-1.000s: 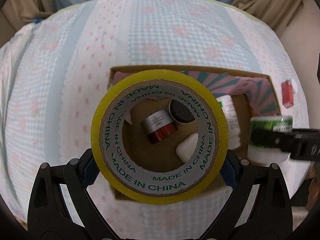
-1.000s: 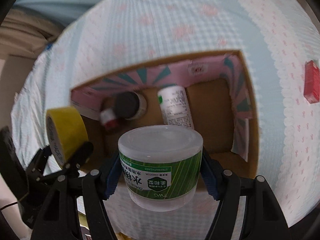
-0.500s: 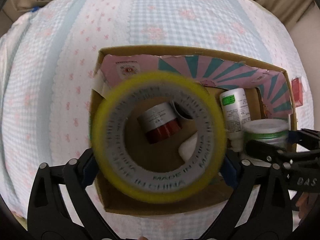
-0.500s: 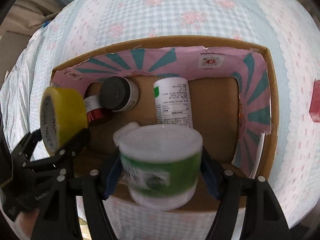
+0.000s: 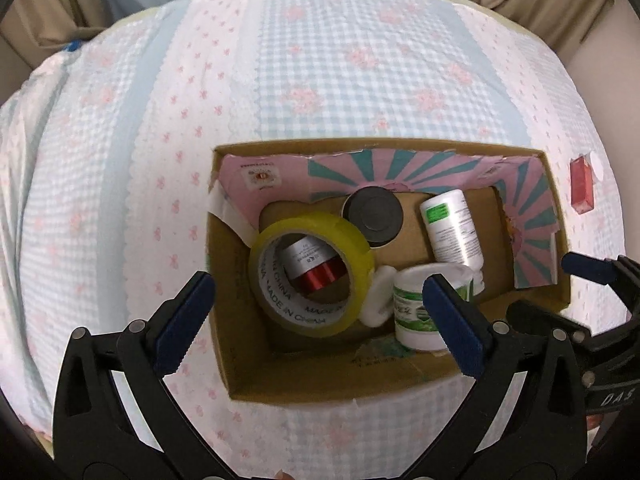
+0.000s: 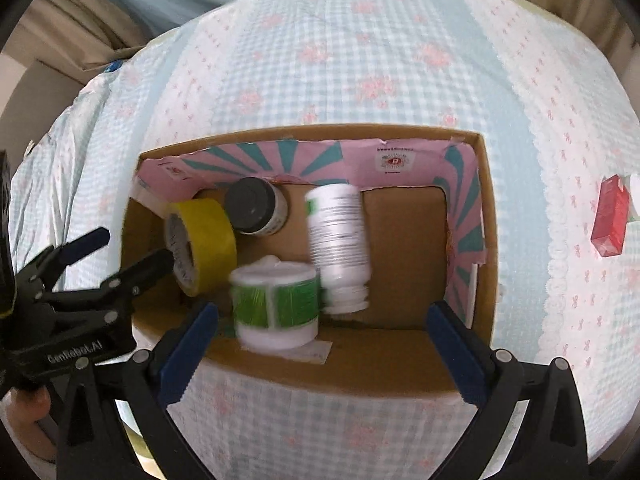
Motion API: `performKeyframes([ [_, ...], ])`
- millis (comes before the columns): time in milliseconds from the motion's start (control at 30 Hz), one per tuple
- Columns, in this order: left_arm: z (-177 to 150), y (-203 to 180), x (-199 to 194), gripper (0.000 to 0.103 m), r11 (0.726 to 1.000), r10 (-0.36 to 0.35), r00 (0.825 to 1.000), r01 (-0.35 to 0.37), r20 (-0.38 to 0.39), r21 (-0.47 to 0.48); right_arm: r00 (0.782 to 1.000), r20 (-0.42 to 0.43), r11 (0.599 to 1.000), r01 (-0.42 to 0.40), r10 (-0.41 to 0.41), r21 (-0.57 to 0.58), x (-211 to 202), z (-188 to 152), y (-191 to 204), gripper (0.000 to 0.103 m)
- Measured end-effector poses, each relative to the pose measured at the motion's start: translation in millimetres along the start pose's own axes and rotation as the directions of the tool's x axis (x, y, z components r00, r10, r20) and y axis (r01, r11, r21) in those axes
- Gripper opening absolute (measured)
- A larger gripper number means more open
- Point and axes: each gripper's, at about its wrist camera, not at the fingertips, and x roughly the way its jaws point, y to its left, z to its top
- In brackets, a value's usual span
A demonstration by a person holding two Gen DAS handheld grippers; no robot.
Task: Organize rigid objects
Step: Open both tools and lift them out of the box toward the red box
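Both grippers hang over an open cardboard box [image 5: 376,148] [image 6: 312,132] lined in pink and teal. My left gripper [image 5: 320,316] is opening, its blue pads clear of the yellow tape roll [image 5: 312,276] [image 6: 200,240], which leans on edge inside the box below. My right gripper [image 6: 322,354] is opening too; the green-labelled white jar [image 6: 276,304] [image 5: 424,308] sits blurred in the box, free of its pads. A white bottle [image 6: 340,244], a dark-lidded jar [image 6: 256,212] and a red and silver cylinder [image 5: 310,268] also lie inside.
The box rests on a blue-checked, pink-flowered cloth [image 5: 320,80]. A small red packet [image 6: 610,220] lies on the cloth right of the box. Each gripper shows in the other's view: left gripper [image 6: 136,244], right gripper [image 5: 540,284]. The box's right half has bare floor.
Both sets of jaws have spread wide. The tape roll left the left pads and dropped into the box; the green jar left the right pads and dropped beside the bottle.
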Motion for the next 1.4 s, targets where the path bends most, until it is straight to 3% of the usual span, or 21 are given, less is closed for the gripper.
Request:
performKeyframes([
  [467,-21.4,1.3,-78.6,0.103,1.000,-0.002,0.997,0.001,0.072,0.011,0.993,0.115,0.998,0.004,-0.010,0.056,-75.9,-31.7,10.2,0.103],
  [767,-33.9,-17.2,-133.5,0.103,0.999,-0.033,0.992,0.037,0.123,-0.029,0.981,0.191,0.993,0.020,-0.043,0.119,-141.9,-58.8,-8.4,0.103],
  [967,-41.4,-68.1,-155.9,0.103,0.999,-0.033,0.988,0.036,0.151,-0.013,0.963,0.266,0.989,0.016,-0.055,0.147,-186.9,-83.7,-51.2,0.103],
  [1100,-44.1,-127.0,-166.8,0.103,1.000,-0.019,0.984,0.016,0.176,0.019,0.953,0.297,0.988,0.014,-0.060,0.154,-209.7,-98.8,-96.3,0.103],
  [1400,-48.5,-276.3,-178.7,0.103,0.998,0.061,0.956,-0.052,0.286,-0.037,0.938,0.346,0.999,0.041,-0.041,0.006,-247.5,-104.0,-240.1,0.103],
])
